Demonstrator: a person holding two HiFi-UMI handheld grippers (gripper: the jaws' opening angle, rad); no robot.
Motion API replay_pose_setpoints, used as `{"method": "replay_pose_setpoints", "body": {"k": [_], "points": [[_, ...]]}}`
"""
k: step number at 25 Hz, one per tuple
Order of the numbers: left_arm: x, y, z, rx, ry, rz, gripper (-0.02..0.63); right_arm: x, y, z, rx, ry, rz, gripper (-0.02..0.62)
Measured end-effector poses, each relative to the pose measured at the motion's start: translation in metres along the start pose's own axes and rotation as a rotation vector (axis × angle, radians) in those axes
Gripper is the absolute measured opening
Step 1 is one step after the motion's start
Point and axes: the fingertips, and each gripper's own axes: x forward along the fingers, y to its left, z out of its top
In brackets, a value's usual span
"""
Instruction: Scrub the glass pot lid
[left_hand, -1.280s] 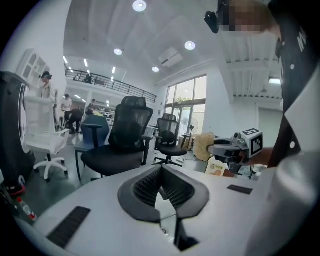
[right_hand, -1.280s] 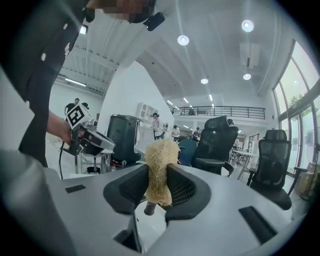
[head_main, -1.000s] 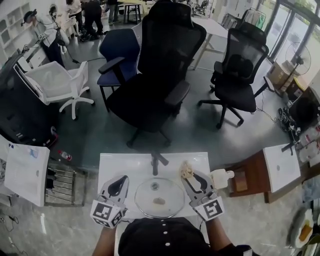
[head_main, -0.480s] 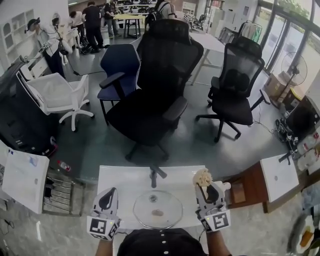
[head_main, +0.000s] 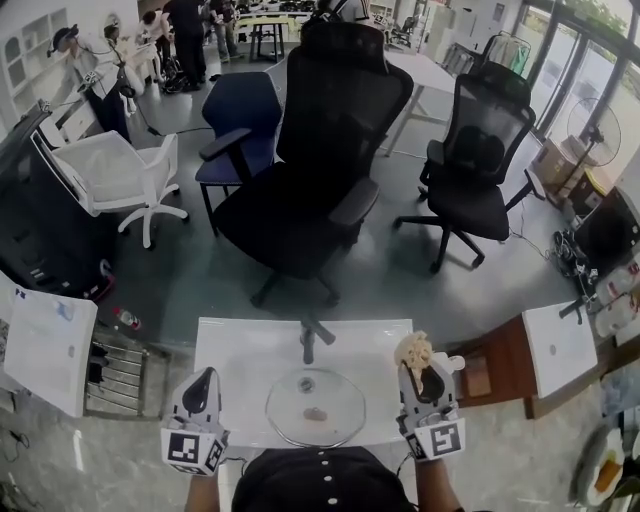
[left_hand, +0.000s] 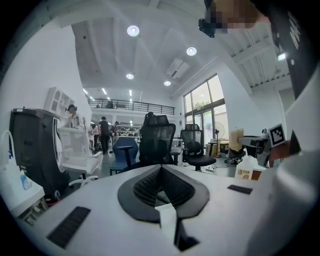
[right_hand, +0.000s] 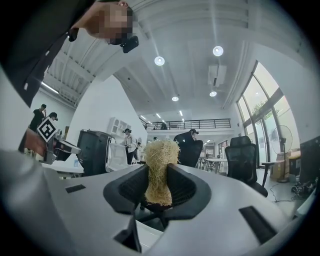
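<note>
Both grippers have swung outward, clear of the glass pot lid.
Left gripper jaws shut, empty; lid flat on the worktop, untouched; right gripper jaws clamp the fibre scrubber, held up. Looks between scrub passes: next, lower scrubber onto glass.

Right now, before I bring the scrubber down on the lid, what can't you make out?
- Glass pot lid: absent from both gripper views, which look out over the room; the head view shows it small.
- Brown patch on the lid: head view, too small to tell dirt from something beneath the glass.
- White bottle: head view, mostly hidden behind the right gripper and its scrubber.
</note>
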Motion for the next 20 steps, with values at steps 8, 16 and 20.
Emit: {"method": "replay_pose_setpoints", "body": {"k": [8, 16, 20], "points": [[0.011, -0.01, 0.005, 0.001, -0.003, -0.027, 0.026, 0.01, 0.007, 0.008, -0.008, -0.004, 0.016, 0.126], [0.017, -0.015, 0.006, -0.001, -0.003, -0.039, 0.026, 0.016, 0.01, 0.008, -0.015, 0.006, 0.024, 0.126], [0.019, -0.016, 0.003, -0.005, -0.004, -0.045, 0.026, 0.02, 0.011, 0.01, -0.016, 0.007, 0.027, 0.126]]}}
